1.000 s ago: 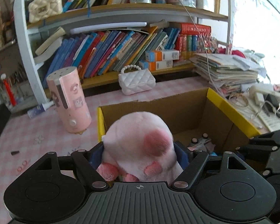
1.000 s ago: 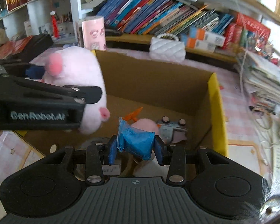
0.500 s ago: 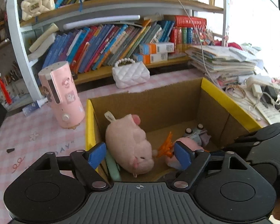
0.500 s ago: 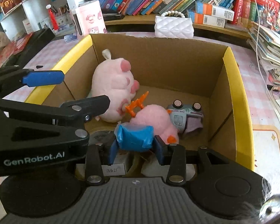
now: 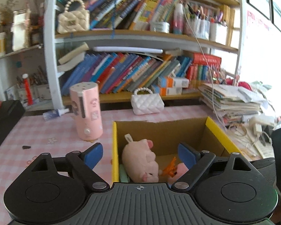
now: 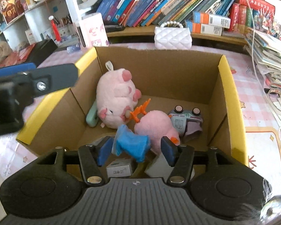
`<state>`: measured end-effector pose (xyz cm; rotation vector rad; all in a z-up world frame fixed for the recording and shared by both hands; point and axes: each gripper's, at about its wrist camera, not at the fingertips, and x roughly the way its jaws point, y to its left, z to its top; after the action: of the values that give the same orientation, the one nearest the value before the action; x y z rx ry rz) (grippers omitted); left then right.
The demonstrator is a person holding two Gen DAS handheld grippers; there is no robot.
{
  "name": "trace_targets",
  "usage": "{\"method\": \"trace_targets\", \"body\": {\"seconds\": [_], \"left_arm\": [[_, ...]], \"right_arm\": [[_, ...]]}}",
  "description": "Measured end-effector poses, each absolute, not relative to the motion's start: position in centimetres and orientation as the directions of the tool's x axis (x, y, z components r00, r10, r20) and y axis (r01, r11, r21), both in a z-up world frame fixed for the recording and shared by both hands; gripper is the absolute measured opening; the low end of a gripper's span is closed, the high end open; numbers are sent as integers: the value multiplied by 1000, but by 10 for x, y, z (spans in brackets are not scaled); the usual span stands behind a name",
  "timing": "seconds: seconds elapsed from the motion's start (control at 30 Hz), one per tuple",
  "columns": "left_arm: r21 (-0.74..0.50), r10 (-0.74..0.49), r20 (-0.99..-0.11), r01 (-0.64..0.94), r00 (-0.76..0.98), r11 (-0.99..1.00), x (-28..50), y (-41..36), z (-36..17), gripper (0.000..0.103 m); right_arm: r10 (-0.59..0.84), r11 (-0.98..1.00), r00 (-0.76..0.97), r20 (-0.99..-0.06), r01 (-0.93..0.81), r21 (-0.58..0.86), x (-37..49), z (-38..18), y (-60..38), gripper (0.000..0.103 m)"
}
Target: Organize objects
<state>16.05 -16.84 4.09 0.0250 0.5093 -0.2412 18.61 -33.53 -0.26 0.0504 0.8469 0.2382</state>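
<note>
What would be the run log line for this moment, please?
left gripper: open, empty | right gripper: open, blue toy between pads | pig plush: in box

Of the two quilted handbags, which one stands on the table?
The white handbag behind the cardboard box stands on the table; the cream handbag sits on the upper shelf.

You had a plain corrugated cardboard box [image 6: 159, 75] in front of you, matt brown inside with glossy yellow tape along its rims. The pink pig [image 6: 116, 101] in it was soft, fuzzy plush, and the orange clip [image 6: 139, 111] beside it looked like smooth hard plastic. The toy car [image 6: 183, 118] had a shiny plastic shell. Your right gripper [image 6: 134, 148] was matt black plastic with ribbed casing and blue rubbery pads, and the blue object [image 6: 131, 144] between them looked crinkled and slightly glossy. The white handbag [image 5: 147, 103] was quilted and sheeny.
</note>
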Motion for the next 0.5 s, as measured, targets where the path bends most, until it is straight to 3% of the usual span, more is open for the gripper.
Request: {"method": "trace_targets", "body": {"seconds": [0.5], "left_arm": [[-59, -141, -483, 129, 864, 990, 92, -117, 40, 95]], "right_arm": [[116, 993, 748, -654, -95, 68, 121, 33, -312, 62]]}}
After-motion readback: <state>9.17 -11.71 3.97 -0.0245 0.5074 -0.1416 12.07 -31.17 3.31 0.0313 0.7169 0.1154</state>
